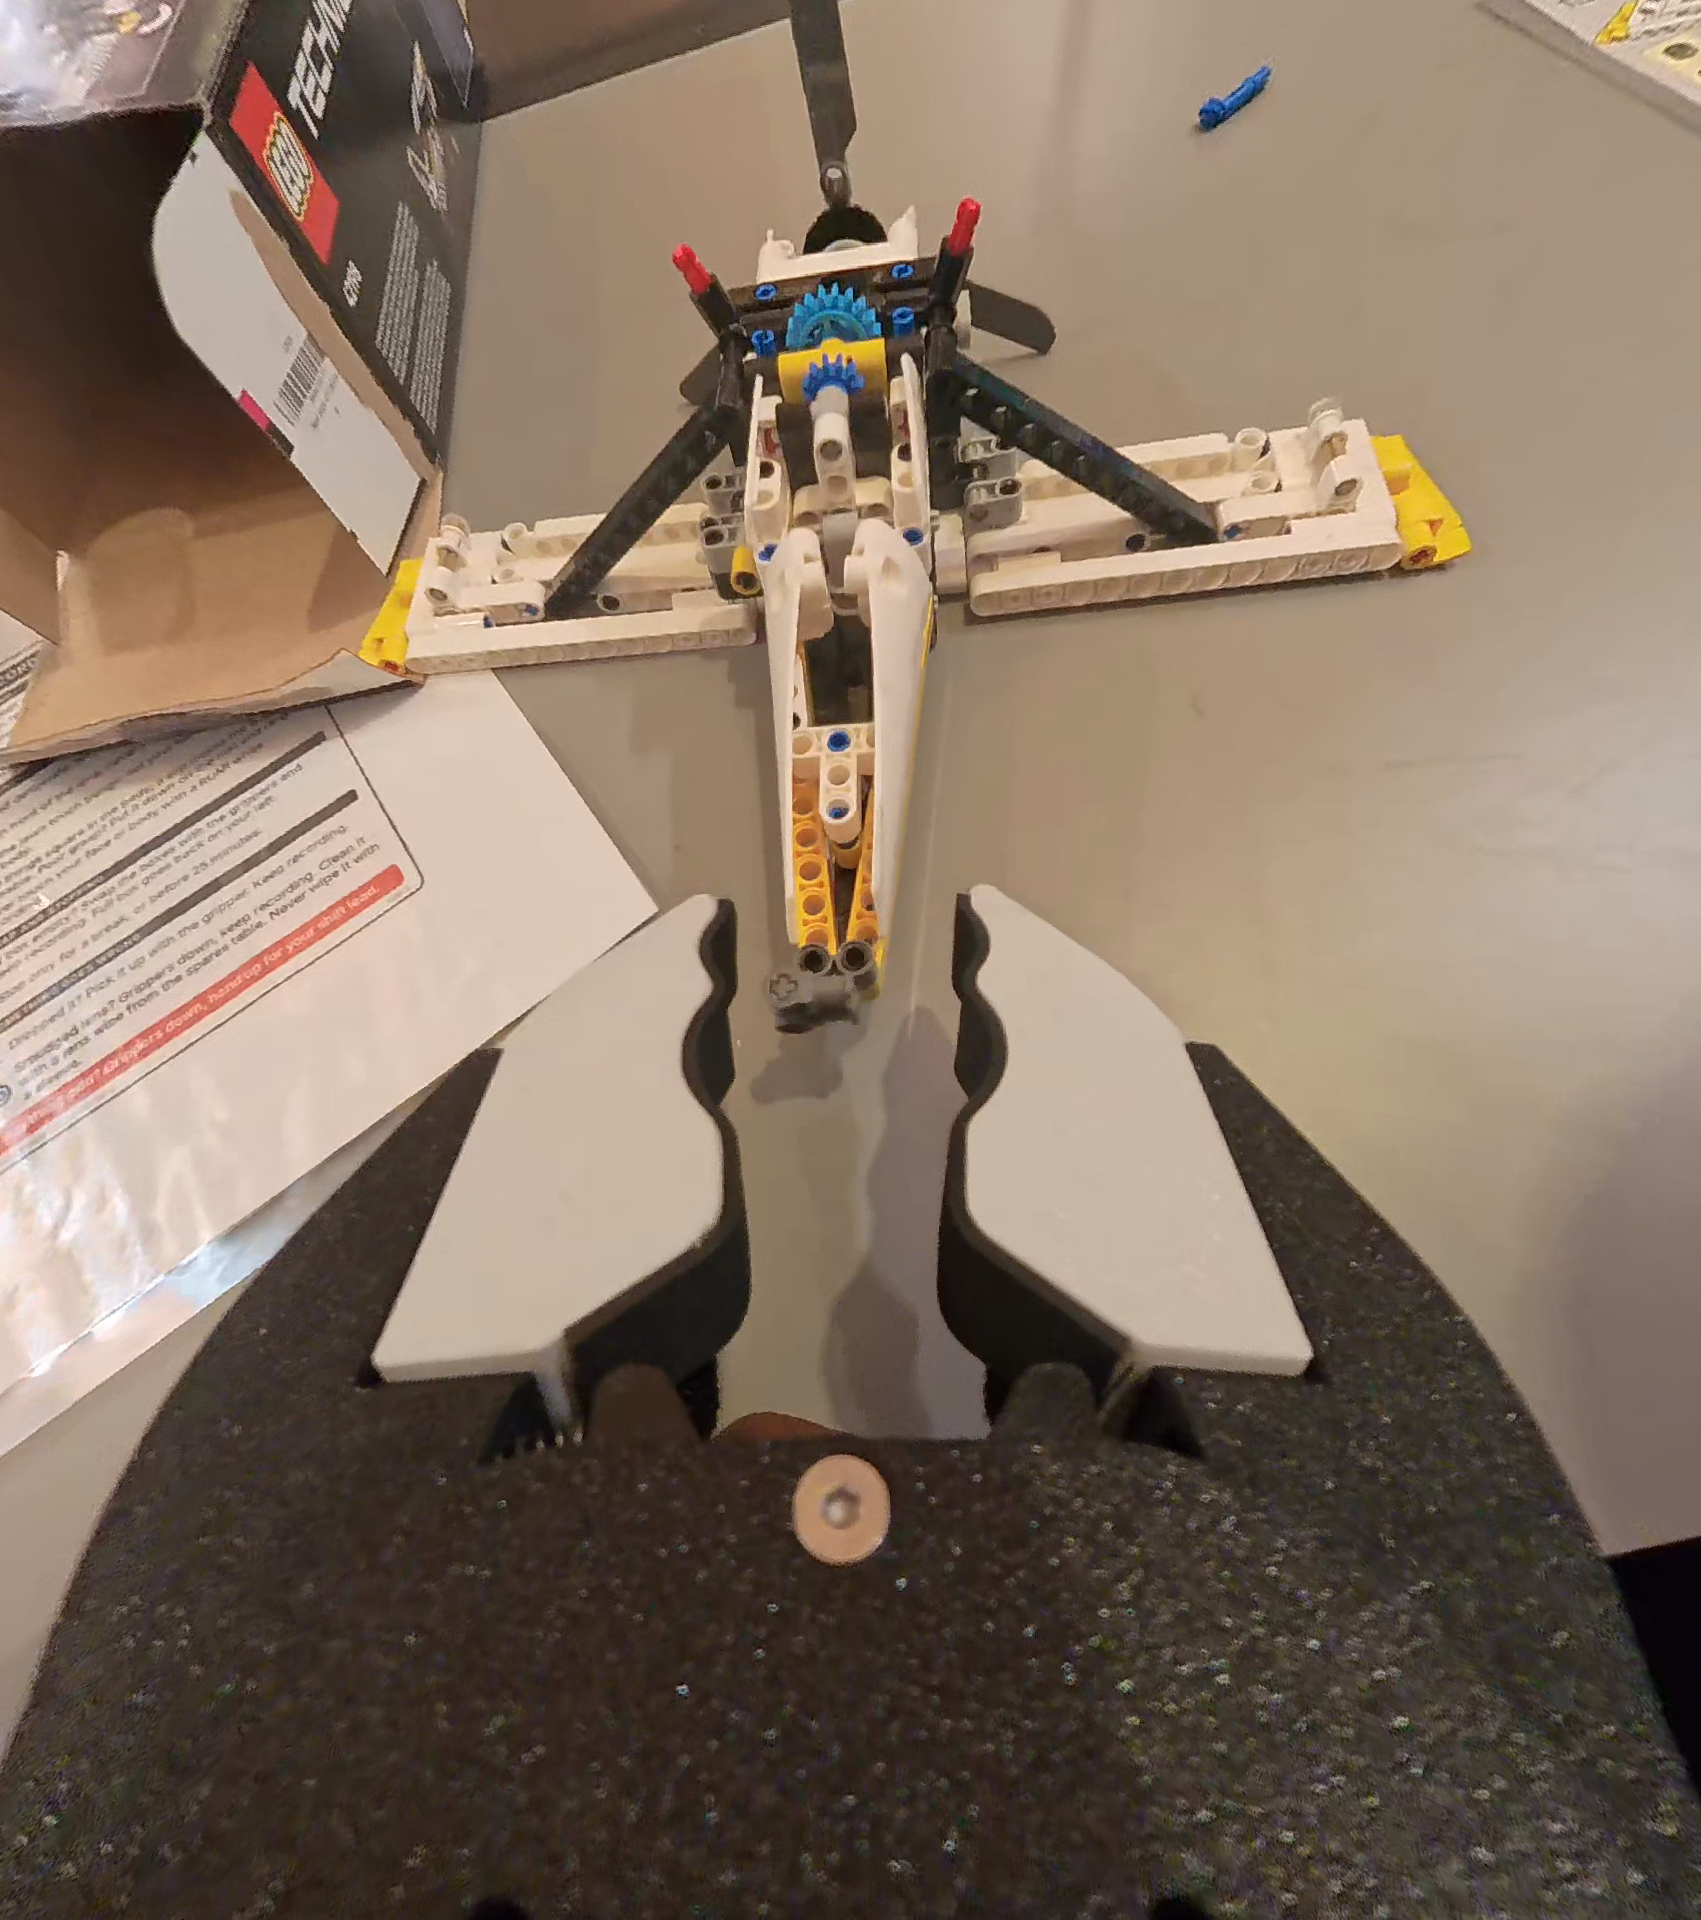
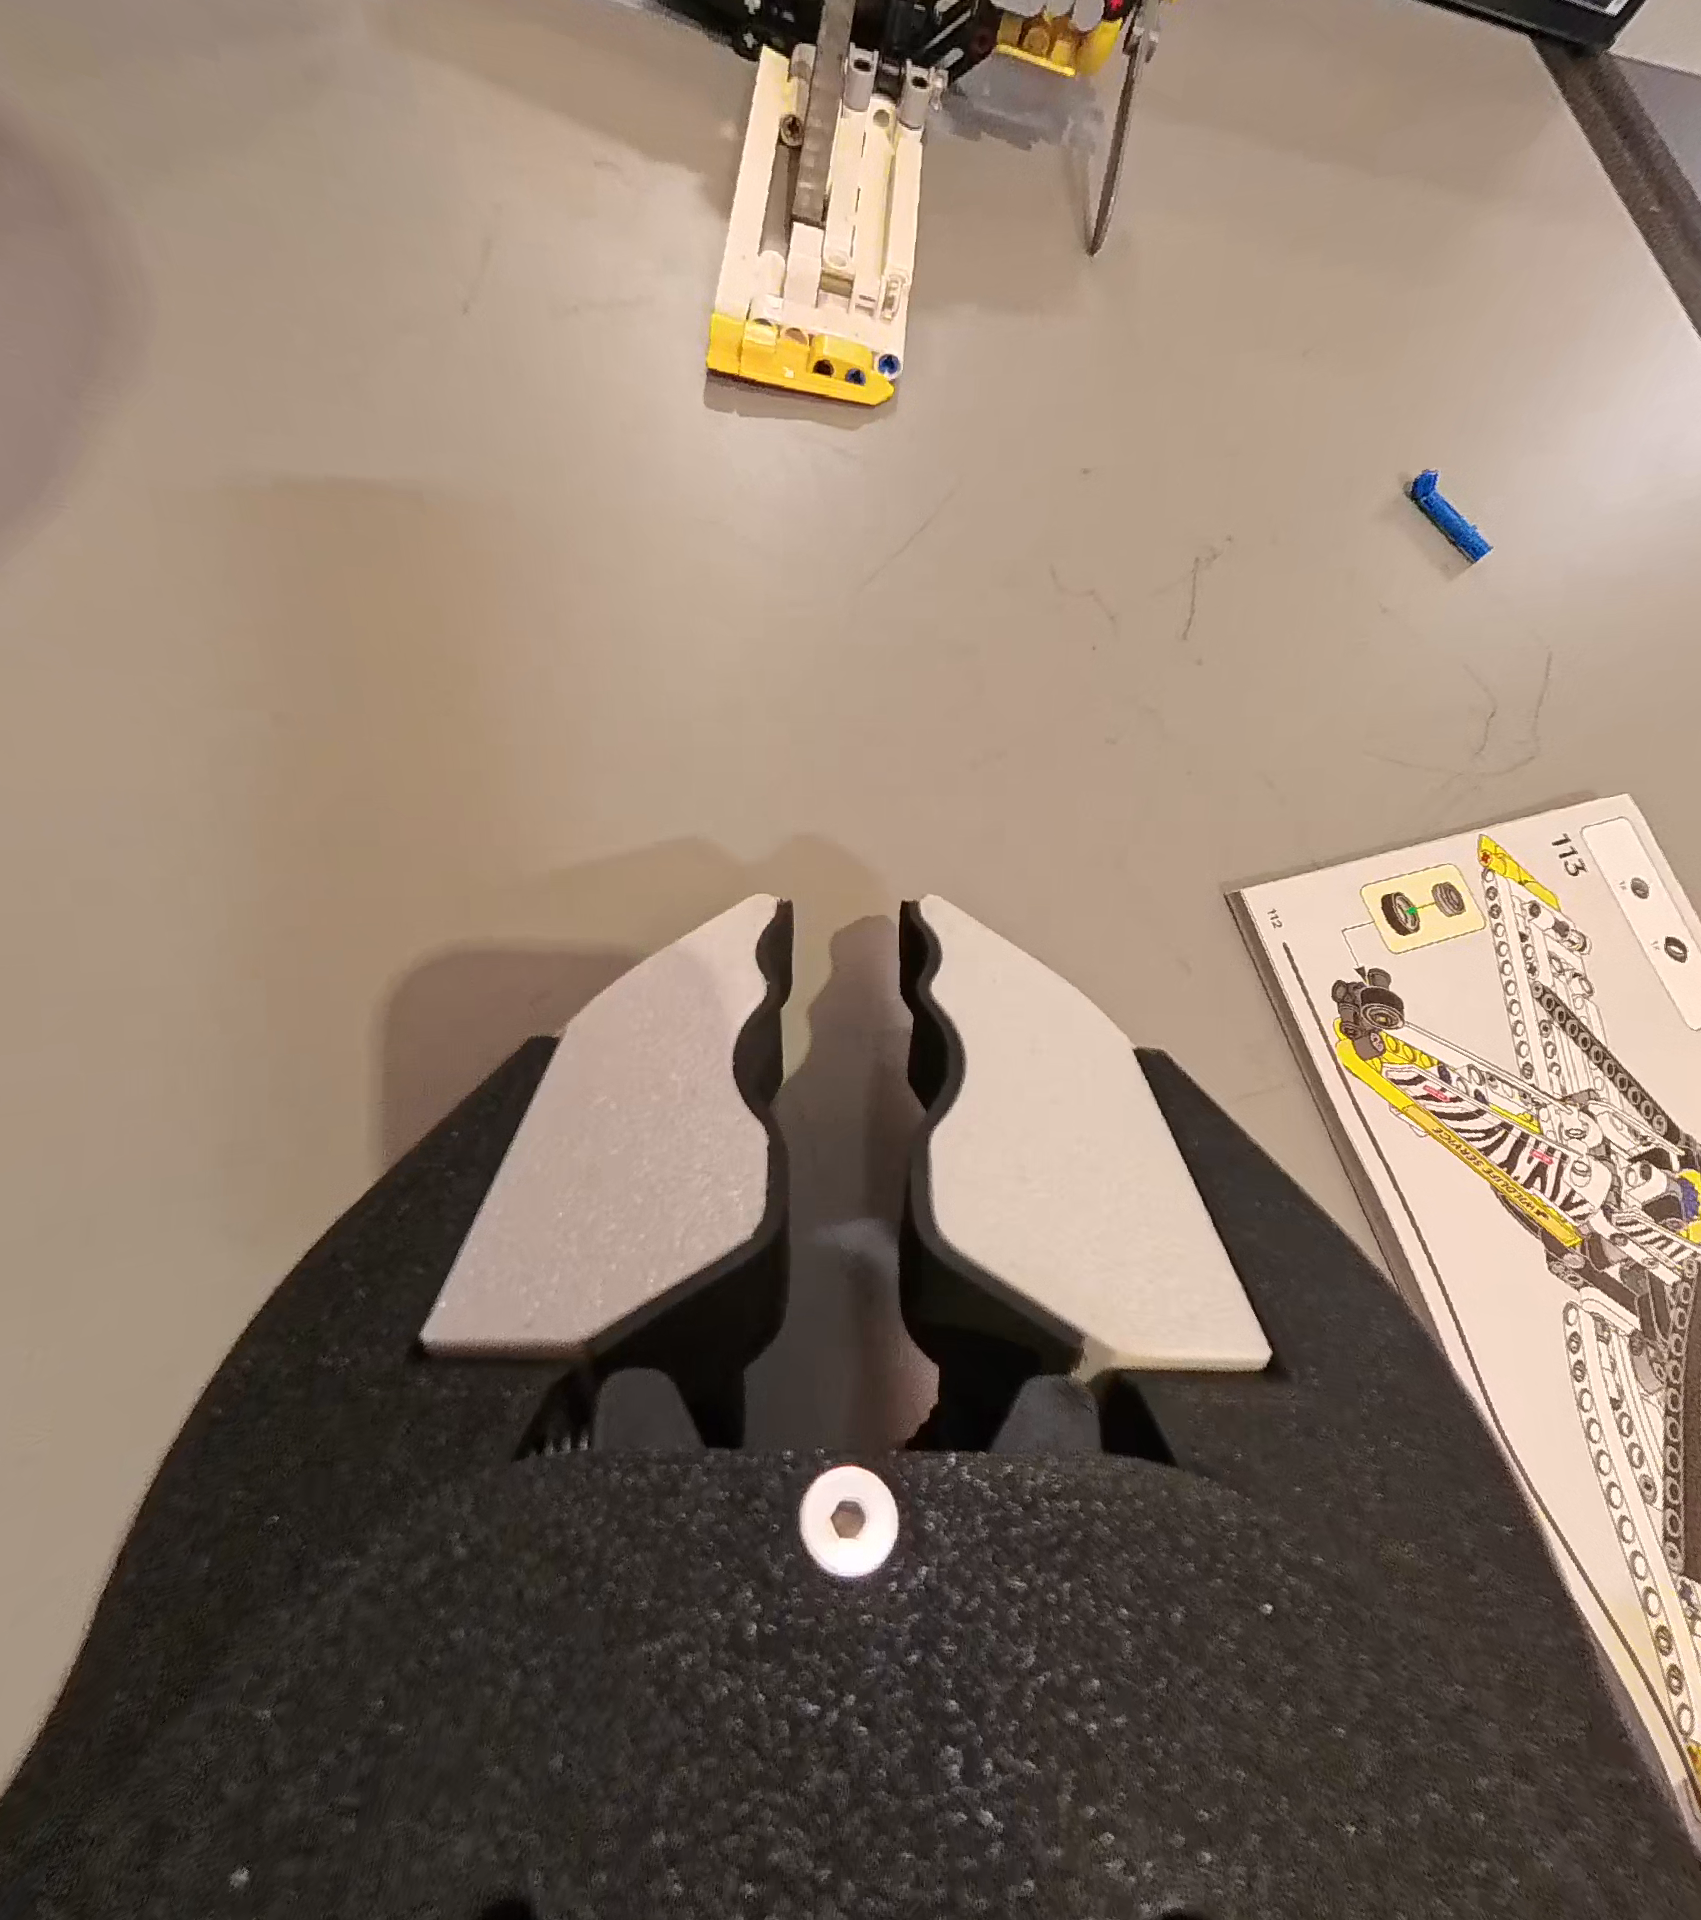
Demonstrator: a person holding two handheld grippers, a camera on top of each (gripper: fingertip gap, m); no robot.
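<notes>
My left gripper sits low over the table, fingers spread and released, level and pointing straight ahead. The tail of the brick-built plane lies between my fingertips, pads clear on both sides. Its long axis runs straight away from me, nose and propeller at the far end, wings crosswise. At the far left an opened cardboard box lies on its side, its mouth toward me; I can't see anything inside. A printed sheet lies under it. My right gripper hangs over bare table, jaws narrowly apart, nothing in them. The instruction booklet lies right; a blue pin lies beyond it.
</notes>
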